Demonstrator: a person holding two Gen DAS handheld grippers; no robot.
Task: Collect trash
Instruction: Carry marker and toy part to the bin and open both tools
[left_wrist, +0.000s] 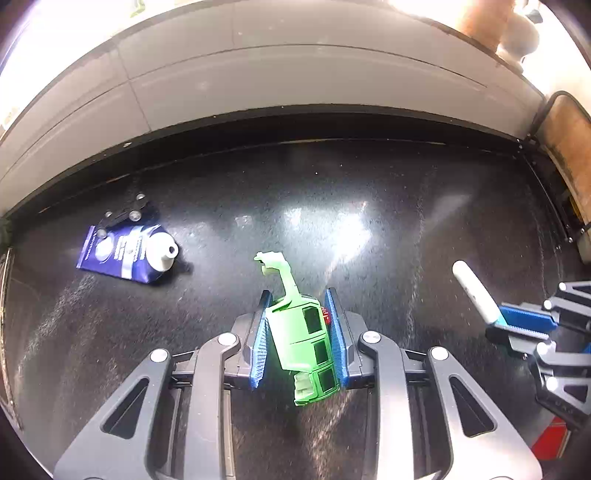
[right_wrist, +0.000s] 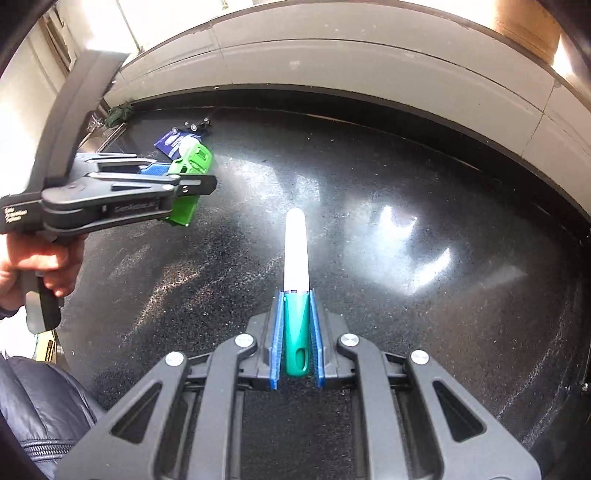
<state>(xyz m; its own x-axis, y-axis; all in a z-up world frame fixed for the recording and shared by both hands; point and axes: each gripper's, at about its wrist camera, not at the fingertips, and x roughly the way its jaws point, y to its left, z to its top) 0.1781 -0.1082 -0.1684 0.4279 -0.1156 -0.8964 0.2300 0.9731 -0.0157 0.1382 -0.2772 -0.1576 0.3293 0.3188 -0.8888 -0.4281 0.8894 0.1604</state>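
My left gripper is shut on a green toy truck and holds it above the black speckled floor; it also shows in the right wrist view. My right gripper is shut on a marker with a green body and white cap, which points forward. The marker also shows at the right of the left wrist view. A flattened blue carton with a white spout lies on the floor at the far left, seen small in the right wrist view.
A small black toy chassis with wheels lies just behind the carton. A grey wall base runs along the far edge of the black floor. A wooden piece with a black frame stands at the right.
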